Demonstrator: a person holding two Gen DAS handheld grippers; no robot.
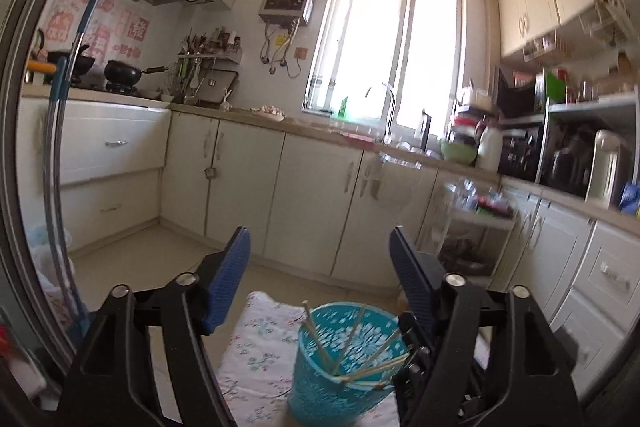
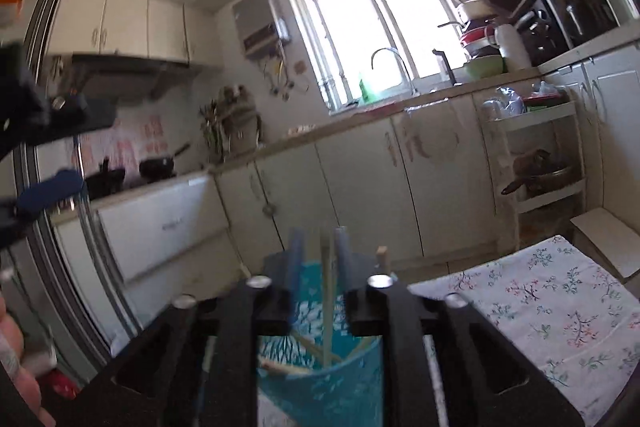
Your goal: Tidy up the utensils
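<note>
- The teal plastic holder with white flower pattern (image 1: 344, 359) is seen standing on a white cloth with small flowers (image 1: 260, 347), and several thin wooden chopsticks (image 1: 352, 343) are already leaning inside it.
- The right gripper (image 2: 320, 247) is held directly above the holder; its jaws are narrowly parted, and one wooden chopstick (image 2: 327, 291) stands between them with its lower end in the holder.
- Whether the pads press the chopstick cannot be told, because the picture is blurred; it is judged that the chopstick is being released.
- For a good release, the jaws should be parted fully before the gripper is lifted, so that the holder is not tipped.
- The left gripper (image 1: 320, 255) is wide open and empty, held nearly level above the near side of the holder.
</note>
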